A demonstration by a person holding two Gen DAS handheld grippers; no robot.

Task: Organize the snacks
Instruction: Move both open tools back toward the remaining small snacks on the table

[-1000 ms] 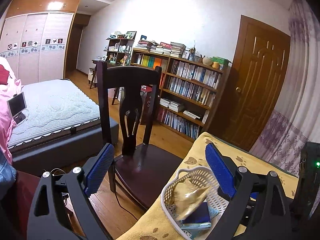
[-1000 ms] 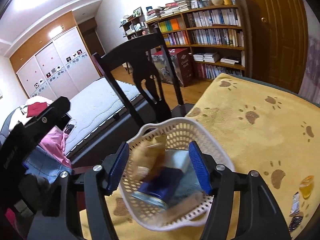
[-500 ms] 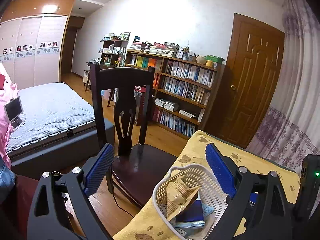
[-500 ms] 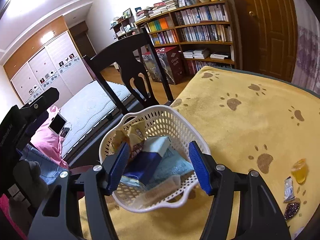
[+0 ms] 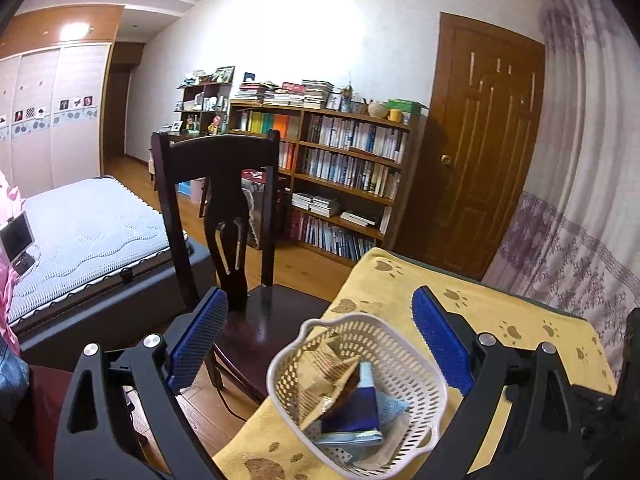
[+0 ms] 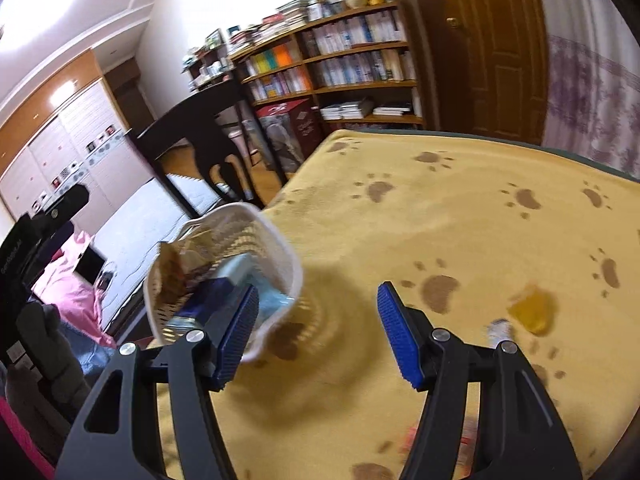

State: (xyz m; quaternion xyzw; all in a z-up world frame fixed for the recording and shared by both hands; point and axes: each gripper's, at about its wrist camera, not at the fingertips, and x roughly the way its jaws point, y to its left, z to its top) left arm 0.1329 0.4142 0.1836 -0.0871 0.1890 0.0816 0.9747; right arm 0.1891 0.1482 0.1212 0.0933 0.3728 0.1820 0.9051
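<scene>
A white perforated basket [image 5: 404,346] stands near the table's left edge, holding a tan packet [image 5: 324,376] and a dark blue packet [image 5: 356,408]. My left gripper [image 5: 320,340] hovers open above and behind it, touching nothing. In the right wrist view the basket [image 6: 280,248] sits to the left, partly behind the left finger. My right gripper [image 6: 318,332] is open over bare yellow cloth, with nothing between its fingers. A yellow snack [image 6: 532,308] and a small pale wrapper [image 6: 498,328] lie on the cloth just right of it, both blurred.
The table wears a yellow paw-print cloth [image 6: 440,208]. A dark wooden chair [image 5: 224,208] stands against its left edge, with a bed [image 5: 88,232] beyond. A bookshelf [image 5: 344,176], a brown door [image 5: 480,152] and a curtain [image 5: 580,200] line the far wall.
My right gripper has swung right, off the basket and towards the loose snacks; the basket now lies left of its fingers. The left gripper has shifted slightly and stays open.
</scene>
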